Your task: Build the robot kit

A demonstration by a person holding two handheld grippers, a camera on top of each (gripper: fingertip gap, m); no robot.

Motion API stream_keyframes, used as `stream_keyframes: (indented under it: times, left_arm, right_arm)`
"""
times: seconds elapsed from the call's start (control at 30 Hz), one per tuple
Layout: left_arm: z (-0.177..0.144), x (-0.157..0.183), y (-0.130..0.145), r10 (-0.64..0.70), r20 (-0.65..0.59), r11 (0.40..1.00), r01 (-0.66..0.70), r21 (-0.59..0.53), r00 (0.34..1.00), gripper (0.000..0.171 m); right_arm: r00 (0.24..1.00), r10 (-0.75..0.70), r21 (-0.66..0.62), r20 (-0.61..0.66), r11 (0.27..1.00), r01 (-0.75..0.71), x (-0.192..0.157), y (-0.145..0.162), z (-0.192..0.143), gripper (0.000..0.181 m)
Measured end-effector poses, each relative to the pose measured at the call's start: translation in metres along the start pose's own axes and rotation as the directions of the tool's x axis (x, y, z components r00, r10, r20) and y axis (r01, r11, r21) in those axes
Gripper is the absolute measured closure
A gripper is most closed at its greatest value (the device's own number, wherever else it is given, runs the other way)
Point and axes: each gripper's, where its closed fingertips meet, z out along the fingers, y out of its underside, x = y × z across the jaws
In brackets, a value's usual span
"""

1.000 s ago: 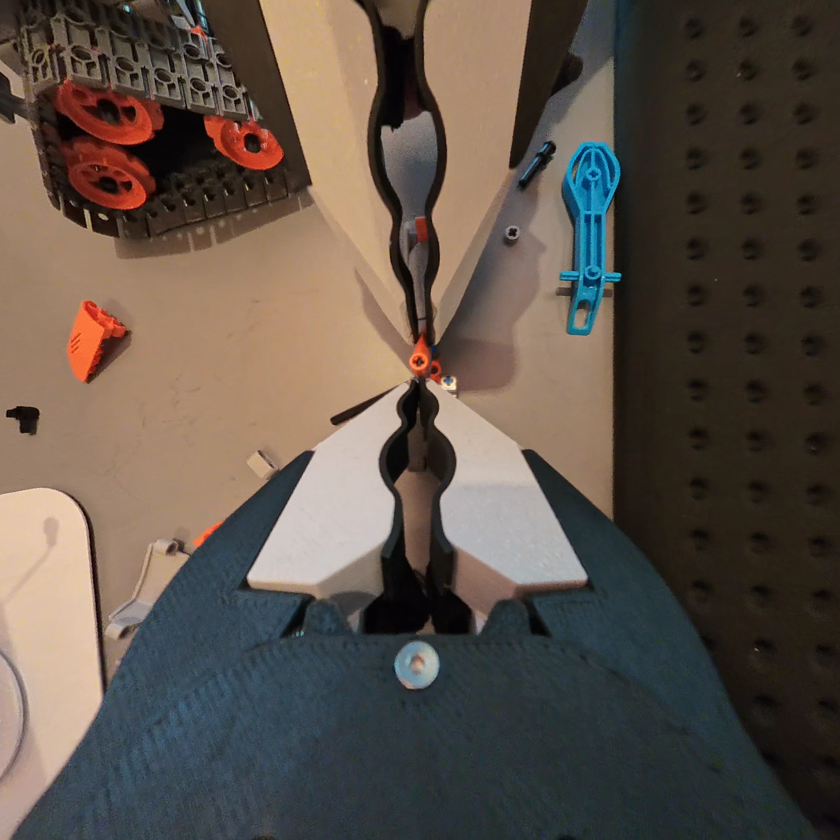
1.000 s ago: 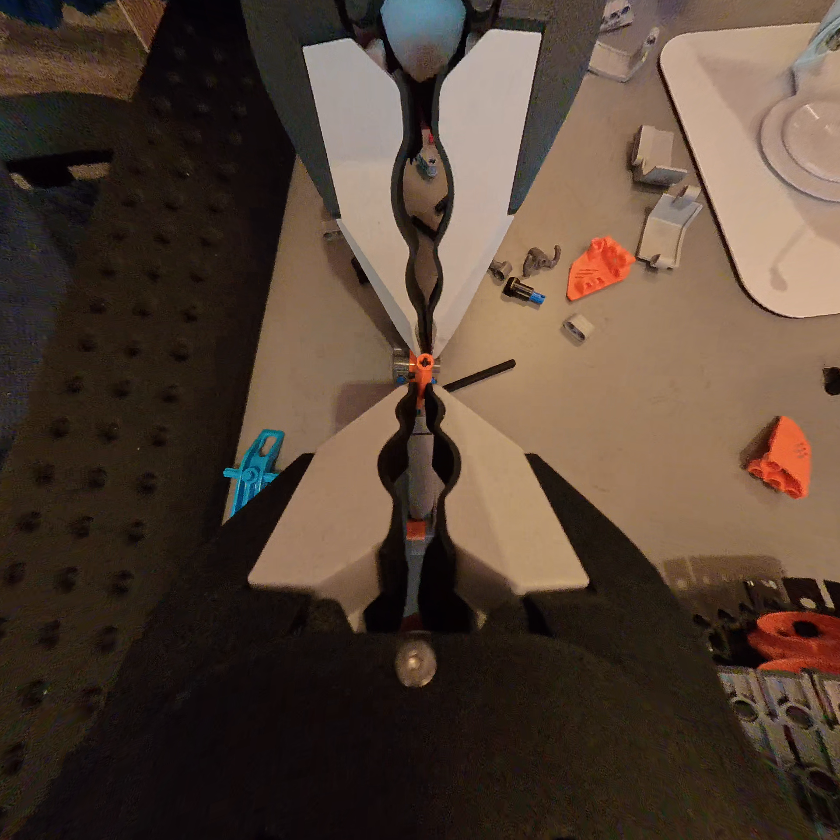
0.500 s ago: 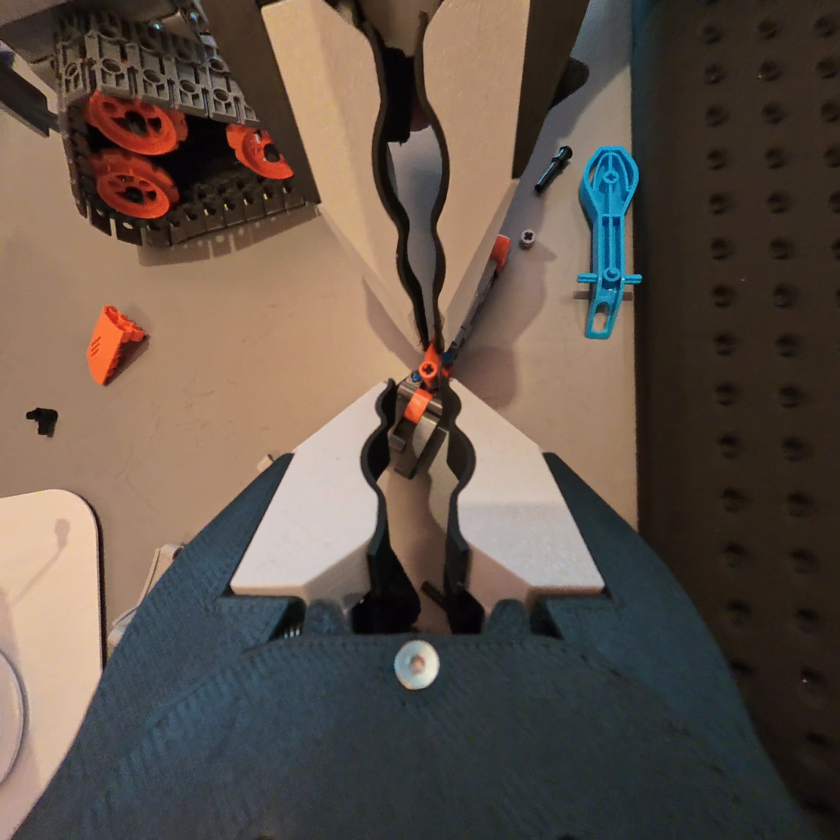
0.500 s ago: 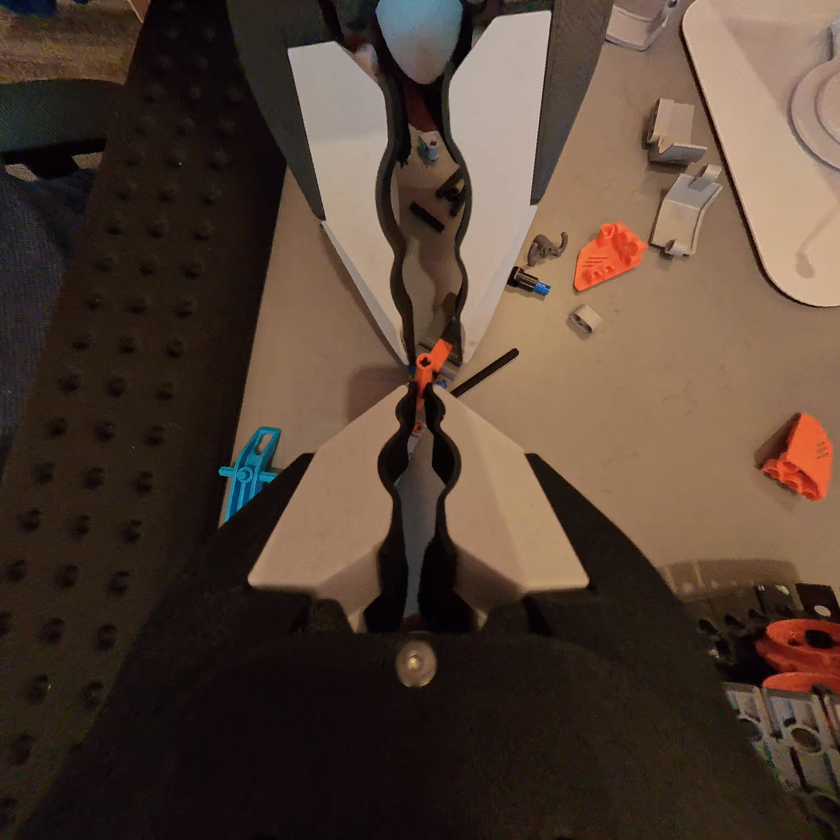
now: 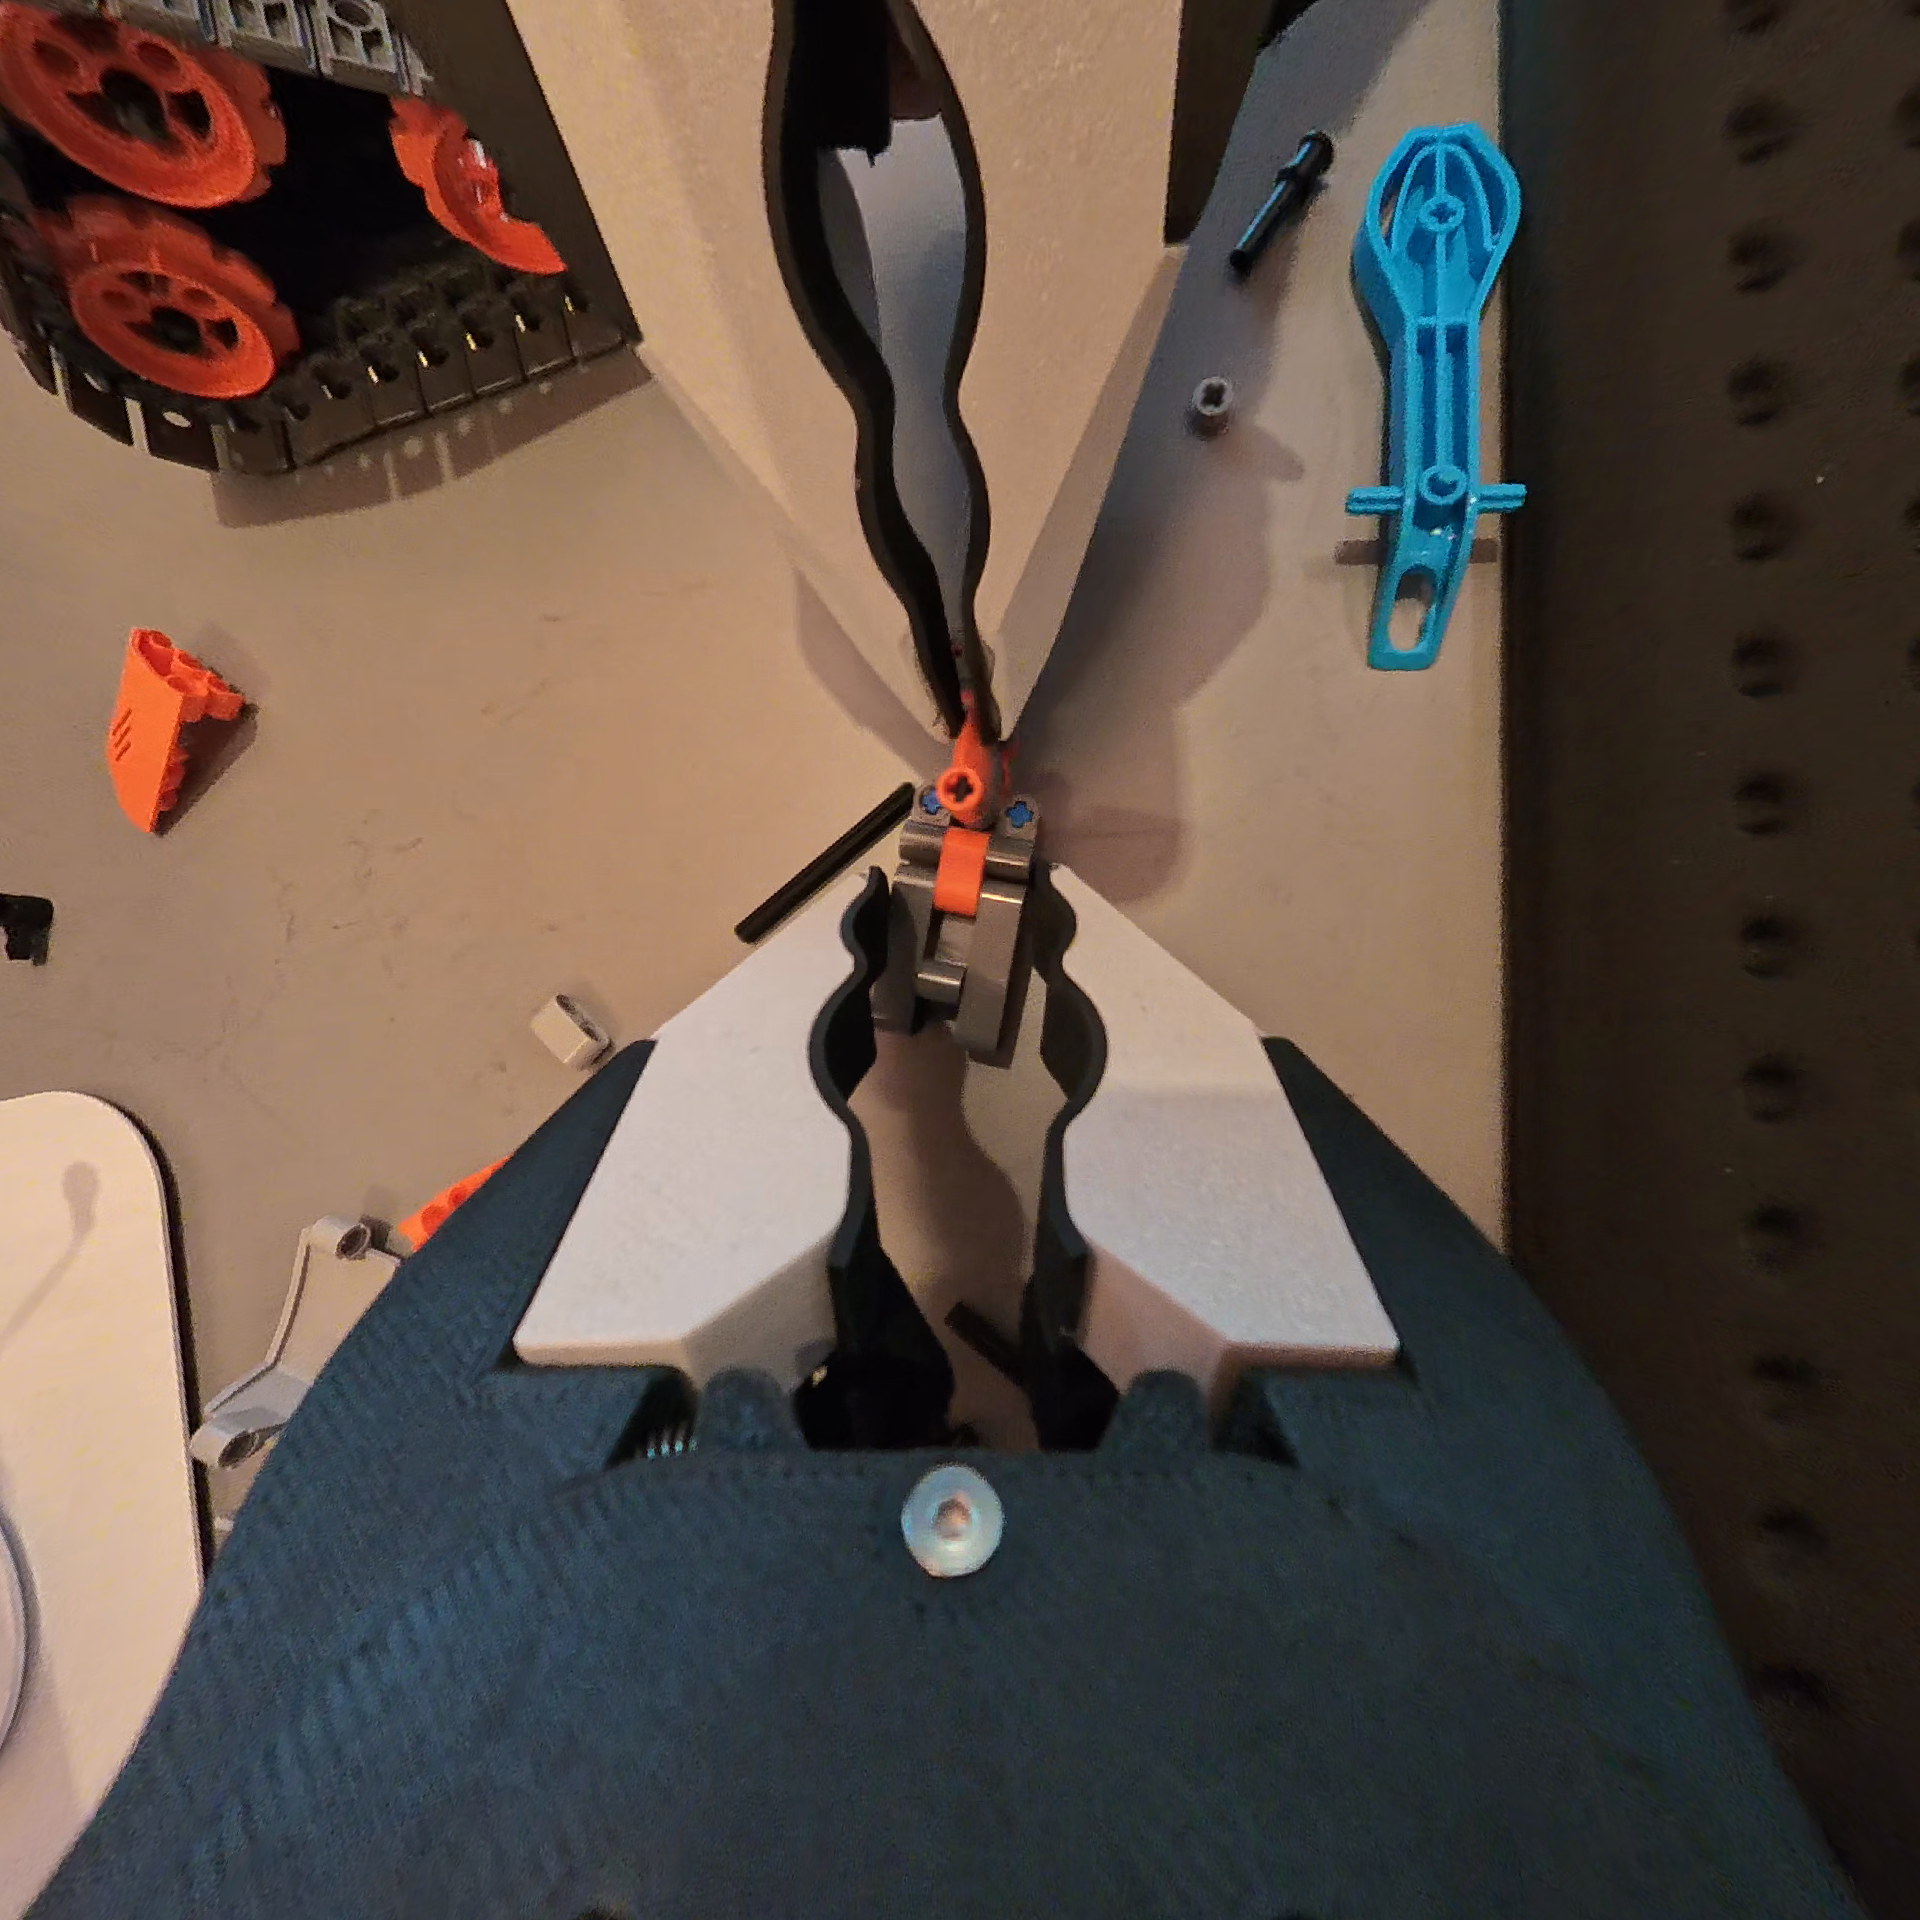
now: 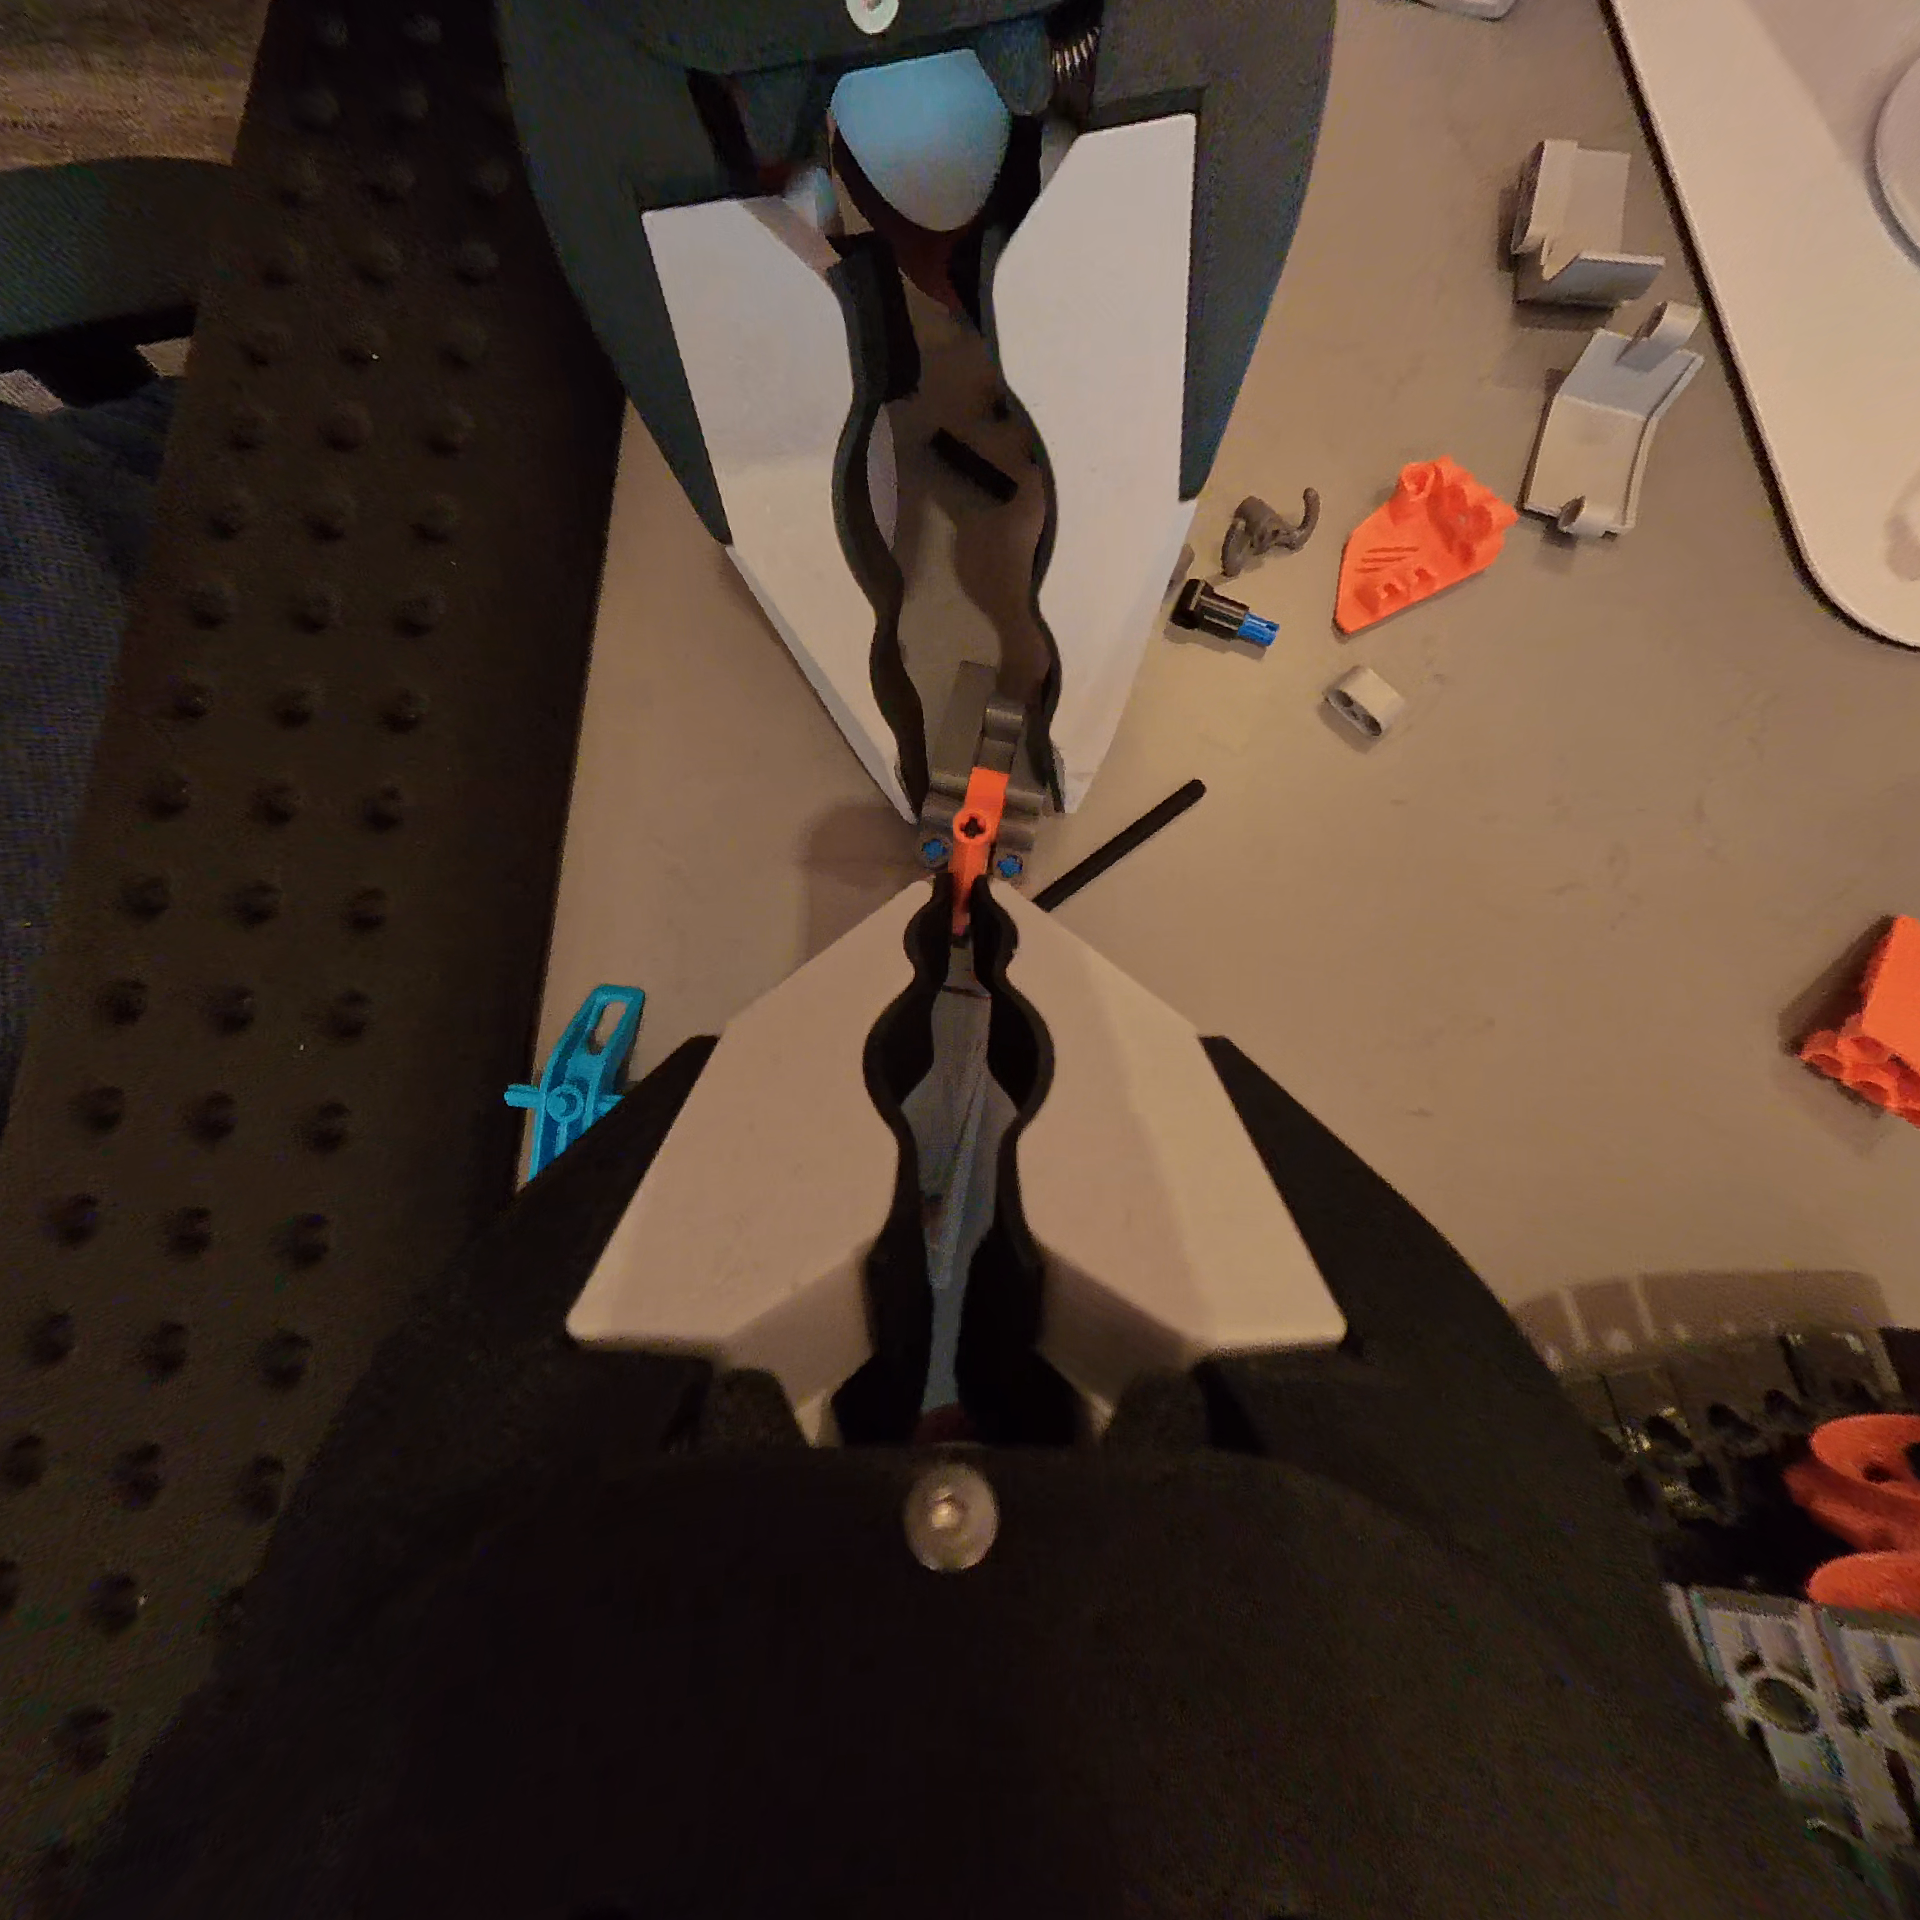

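The left gripper [image 5: 956,894] has its jaws narrowly parted, clamping a small grey block assembly [image 5: 961,935] with an orange clip between the fingertips. The assembly's long axis runs along the fingers, its blue-pinned end pointing forward, away from the camera. Tip to tip with it, the right gripper [image 6: 961,904] has its jaws pressed nearly together on a thin orange connector [image 6: 971,831], which points forward into the grey assembly and touches it. Both grippers hang over a tan table [image 5: 468,727]. Just left of the meeting point lies a black axle rod [image 5: 821,862]. Near it sits a small grey bush [image 5: 566,1029]. Farther left lies an orange wedge piece [image 5: 161,727]. At the far right edge of the table lies a blue lever tool [image 5: 1434,343], lengthwise, beside a black studded mat [image 5: 1714,831]. At the far left stands a tracked model with orange wheels [image 5: 177,208].
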Motion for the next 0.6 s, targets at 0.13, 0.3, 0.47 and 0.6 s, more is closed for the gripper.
stream_keyframes:
  times: [0.13, 0.3, 0.47, 0.6]
  left_arm:
    - [0.000, 0.002, 0.000, -0.003, 0.020, 1.000, 0.002, 0.013, 1.000, 0.147]
    - [0.001, 0.002, -0.001, 0.009, 0.036, 1.000, -0.009, 0.012, 0.999, 0.147]
    - [-0.013, 0.001, -0.017, -0.024, 0.007, 0.994, 0.023, 0.109, 1.000, 0.143]
    - [-0.017, -0.003, -0.025, -0.010, 0.019, 0.992, 0.007, 0.129, 1.000, 0.155]
  right_arm:
    - [1.000, -0.013, -0.022, -0.015, 1.000, 0.013, 0.000, 0.001, 0.000, 0.181]
    - [0.997, -0.057, -0.075, -0.043, 0.996, 0.053, -0.001, 0.002, 0.000, 0.181]
    - [0.996, -0.073, -0.094, -0.046, 0.993, 0.068, -0.001, 0.002, 0.001, 0.181]
    - [0.996, -0.078, -0.116, -0.042, 0.991, 0.072, -0.001, 0.002, 0.001, 0.181]
